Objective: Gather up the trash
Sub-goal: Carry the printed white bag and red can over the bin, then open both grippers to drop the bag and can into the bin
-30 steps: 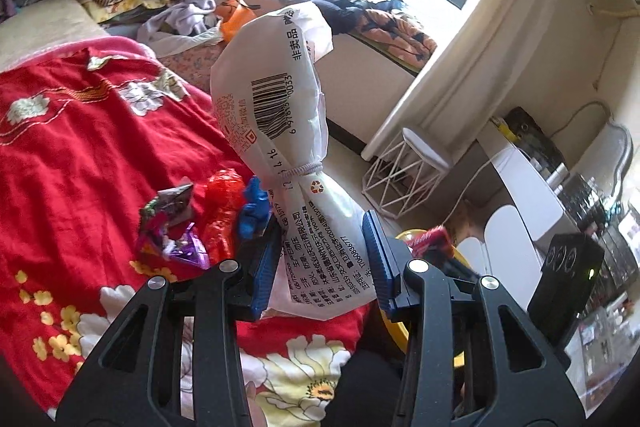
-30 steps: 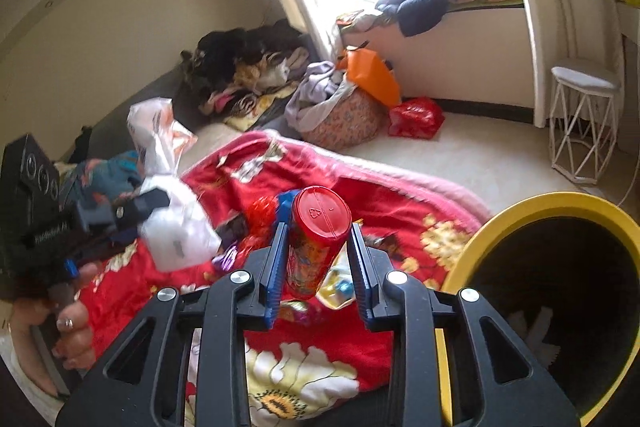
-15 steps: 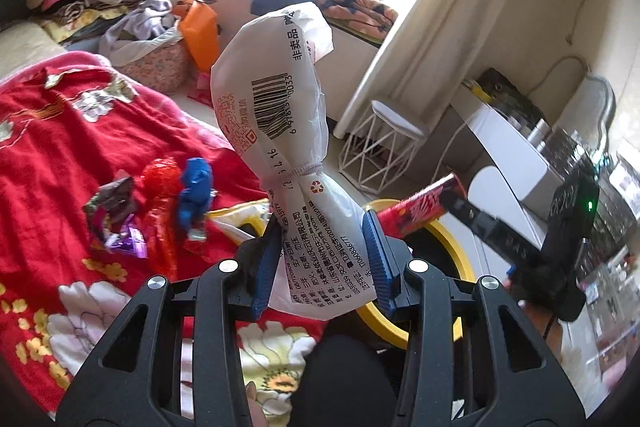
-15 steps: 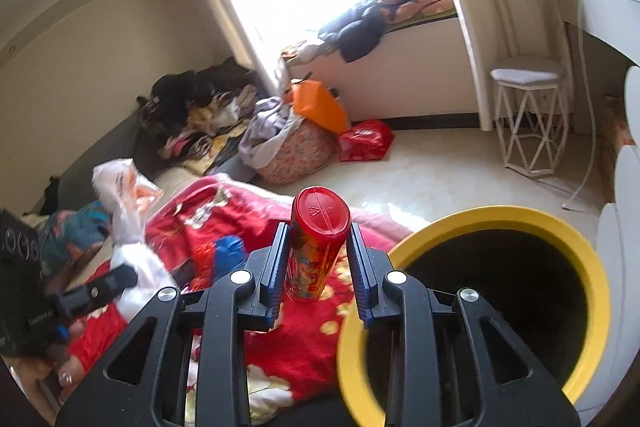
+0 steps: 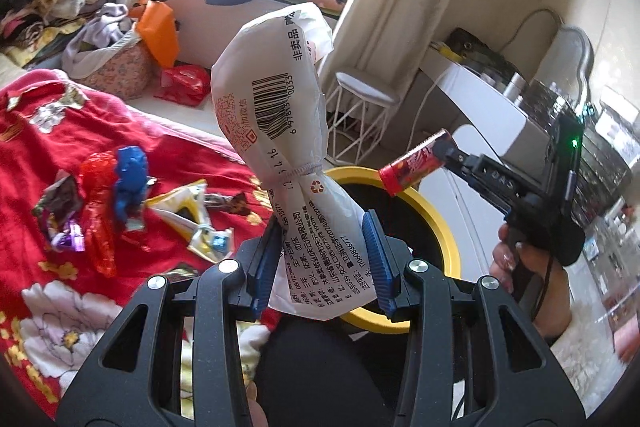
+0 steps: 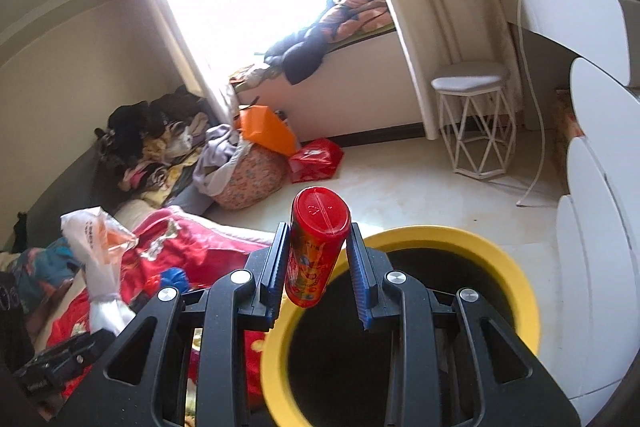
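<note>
— Where's the rubbish?
— The left gripper (image 5: 322, 259) is clamped on a white tied bag (image 5: 280, 131), near the yellow bin (image 5: 448, 227).
— And the right gripper (image 6: 316, 277)?
— Clamped on a red tube (image 6: 314, 247) at the bin's left rim. Wrappers (image 5: 108, 195) lie on the red blanket (image 5: 52, 131).

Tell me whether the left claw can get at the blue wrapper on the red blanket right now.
Probably not: the left claw is shut on the white bag, so nothing is free to grip the blue wrapper.

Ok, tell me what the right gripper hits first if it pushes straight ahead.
Probably the floor past the yellow bin; the right gripper, shut on the red can, points over the bin's far rim. Depth is unclear.
</note>
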### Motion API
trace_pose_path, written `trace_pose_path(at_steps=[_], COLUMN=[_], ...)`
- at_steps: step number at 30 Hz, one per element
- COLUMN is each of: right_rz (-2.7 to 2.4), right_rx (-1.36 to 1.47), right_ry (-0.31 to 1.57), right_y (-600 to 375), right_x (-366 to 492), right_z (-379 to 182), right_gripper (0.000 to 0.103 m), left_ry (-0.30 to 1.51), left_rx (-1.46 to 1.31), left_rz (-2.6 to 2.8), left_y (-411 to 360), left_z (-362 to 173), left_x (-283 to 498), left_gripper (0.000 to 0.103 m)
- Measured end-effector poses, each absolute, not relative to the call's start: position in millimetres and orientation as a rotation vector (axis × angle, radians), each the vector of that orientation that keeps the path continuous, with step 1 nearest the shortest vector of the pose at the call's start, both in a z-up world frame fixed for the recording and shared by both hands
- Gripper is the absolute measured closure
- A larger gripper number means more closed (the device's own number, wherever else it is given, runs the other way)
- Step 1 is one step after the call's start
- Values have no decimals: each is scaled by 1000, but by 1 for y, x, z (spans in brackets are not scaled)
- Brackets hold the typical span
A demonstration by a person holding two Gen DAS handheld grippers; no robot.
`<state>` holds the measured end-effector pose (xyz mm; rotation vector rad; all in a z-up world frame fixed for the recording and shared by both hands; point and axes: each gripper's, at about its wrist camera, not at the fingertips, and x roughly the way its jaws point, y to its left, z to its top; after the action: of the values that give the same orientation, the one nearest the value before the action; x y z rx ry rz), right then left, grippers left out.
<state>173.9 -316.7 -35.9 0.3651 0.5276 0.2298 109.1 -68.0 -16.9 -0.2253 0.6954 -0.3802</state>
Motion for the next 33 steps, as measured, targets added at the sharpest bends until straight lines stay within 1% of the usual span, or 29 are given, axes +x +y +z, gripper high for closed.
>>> trace_pose_path(at_steps=[11, 21, 33], right_rz=[128, 87, 65], right_rx=[383, 420, 452], right_ry=[587, 645, 713], right_y=[-339, -356, -363], right_x=[181, 191, 199], right_z=[-56, -74, -94], right_gripper=[75, 75, 75], left_ry=[742, 822, 874], left_rx=[-166, -94, -90], left_rz=[-445, -508, -507], left_y=[-109, -149, -161], left_z=[-35, -66, -92], left_x=[117, 133, 154], left_gripper=[69, 69, 68])
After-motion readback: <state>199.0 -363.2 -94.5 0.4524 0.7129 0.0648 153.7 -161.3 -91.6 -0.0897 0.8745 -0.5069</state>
